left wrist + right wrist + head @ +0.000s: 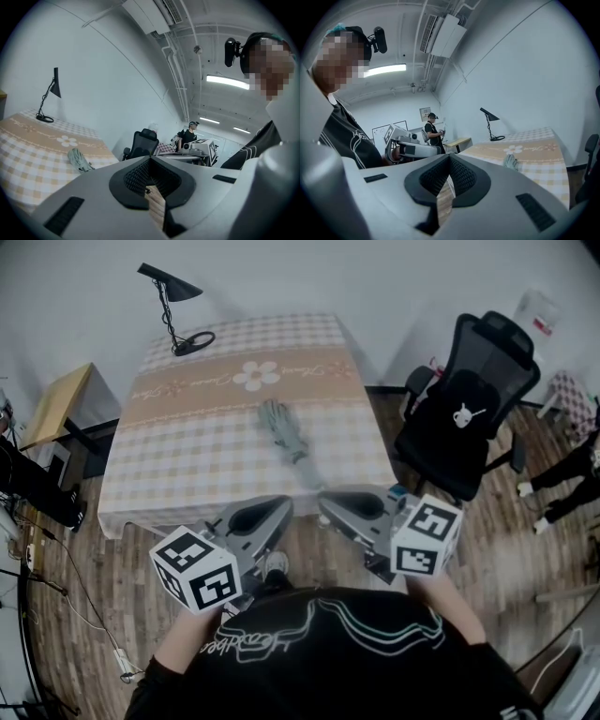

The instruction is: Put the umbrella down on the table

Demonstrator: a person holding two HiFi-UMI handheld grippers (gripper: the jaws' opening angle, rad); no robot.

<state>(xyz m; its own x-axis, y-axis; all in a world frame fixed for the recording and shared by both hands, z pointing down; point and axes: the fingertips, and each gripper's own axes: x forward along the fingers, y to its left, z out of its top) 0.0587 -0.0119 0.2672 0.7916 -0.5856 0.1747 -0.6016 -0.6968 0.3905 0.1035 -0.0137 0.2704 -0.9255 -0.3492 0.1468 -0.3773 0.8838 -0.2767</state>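
The folded grey-green umbrella [283,430] lies flat near the middle of the table [187,465], which has a checked cloth with a flower band. It also shows as a small bundle, the umbrella [79,160] in the left gripper view and the umbrella [511,162] in the right gripper view. My left gripper [284,504] hangs off the table's near edge, close to my body, jaws shut and empty. My right gripper [324,495] is beside it, also shut with nothing held. Each gripper view shows its own tips meeting: left gripper [150,158], right gripper [450,157].
A black desk lamp [174,307] stands at the table's far left corner. A black office chair [469,418] sits just right of the table. A wooden side table [56,404] and floor cables [89,601] are at the left. Another person [572,474] is at the far right.
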